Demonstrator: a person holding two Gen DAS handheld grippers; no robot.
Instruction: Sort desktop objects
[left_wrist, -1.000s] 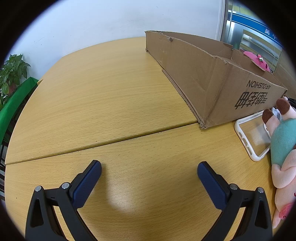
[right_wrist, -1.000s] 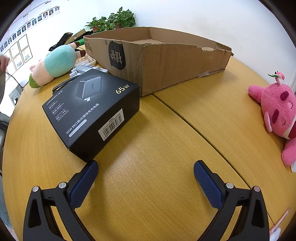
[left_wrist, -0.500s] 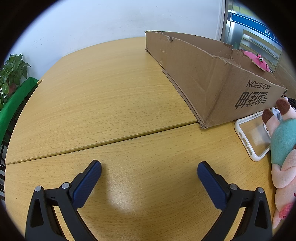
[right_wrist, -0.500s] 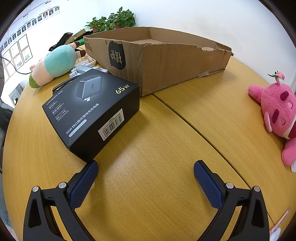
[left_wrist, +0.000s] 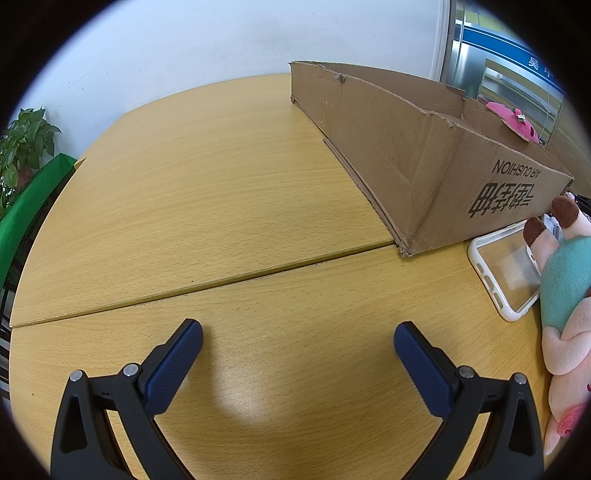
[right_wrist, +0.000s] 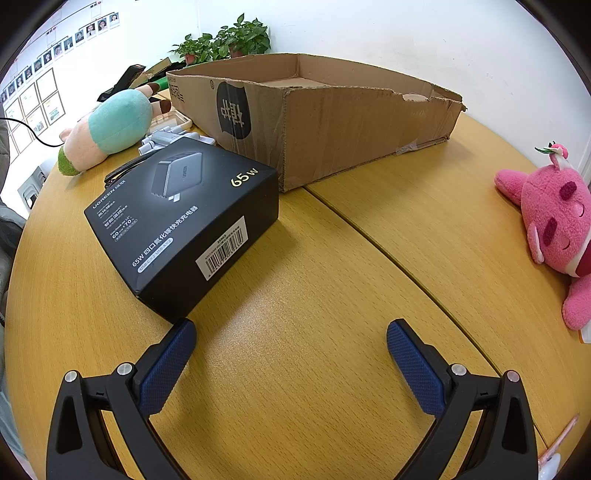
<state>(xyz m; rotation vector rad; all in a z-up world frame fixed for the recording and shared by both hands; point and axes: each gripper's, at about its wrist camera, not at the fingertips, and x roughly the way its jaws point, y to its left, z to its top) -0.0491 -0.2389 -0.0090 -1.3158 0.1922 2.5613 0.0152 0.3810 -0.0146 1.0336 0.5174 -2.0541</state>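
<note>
A shallow brown cardboard box (right_wrist: 332, 122) lies across the wooden table, and its end wall (left_wrist: 461, 177) also shows in the left wrist view. In front of it a black charger box (right_wrist: 184, 218) rests flat, just ahead of my right gripper's left finger. A teal-and-pink plush (right_wrist: 107, 129) lies at the left; the same plush (left_wrist: 565, 288) sits right of my left gripper. A clear phone case (left_wrist: 506, 266) lies beside it. A pink plush (right_wrist: 554, 221) sits at the right. My left gripper (left_wrist: 298, 334) and right gripper (right_wrist: 291, 332) both stand open over bare wood, holding nothing.
A seam (right_wrist: 388, 243) splits the table in two halves. Potted plants (right_wrist: 225, 40) stand behind the box, and another plant (left_wrist: 22, 147) is off the table's left edge. A white folding stand (right_wrist: 166, 138) and a dark cable lie between the charger box and the plush.
</note>
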